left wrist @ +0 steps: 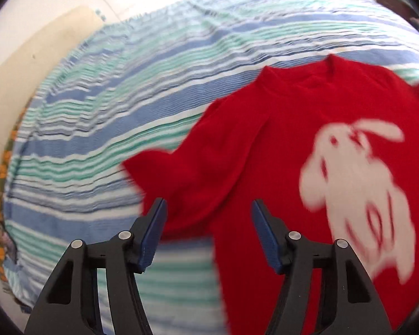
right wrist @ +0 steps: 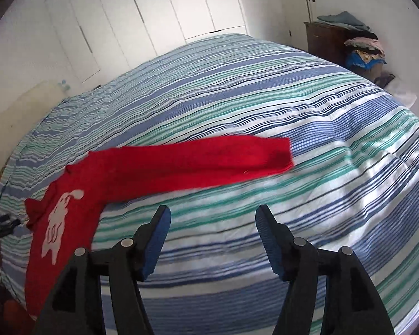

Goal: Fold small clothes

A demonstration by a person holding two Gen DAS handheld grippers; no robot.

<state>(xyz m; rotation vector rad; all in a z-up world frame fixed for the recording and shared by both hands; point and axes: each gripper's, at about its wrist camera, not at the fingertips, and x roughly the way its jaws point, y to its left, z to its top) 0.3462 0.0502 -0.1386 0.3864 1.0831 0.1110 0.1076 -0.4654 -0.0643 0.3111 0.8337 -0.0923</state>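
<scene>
A small red sweater (left wrist: pixel 279 153) with a white animal print lies face up on the striped bed cover (left wrist: pixel 111 111). In the left wrist view my left gripper (left wrist: pixel 208 209) is open and empty, hovering over the sweater's left sleeve near its cuff. The view is blurred by motion. In the right wrist view the sweater (right wrist: pixel 78 195) lies at the left, with one long sleeve (right wrist: pixel 209 159) stretched out to the right. My right gripper (right wrist: pixel 212 217) is open and empty, above the bed cover (right wrist: pixel 321 139) just in front of that sleeve.
White wardrobe doors (right wrist: pixel 153 14) stand behind the bed. A dark wooden dresser (right wrist: pixel 325 42) with piles of folded clothes (right wrist: pixel 363 47) is at the back right. A cream headboard or pillow (left wrist: pixel 28 78) borders the bed's left side.
</scene>
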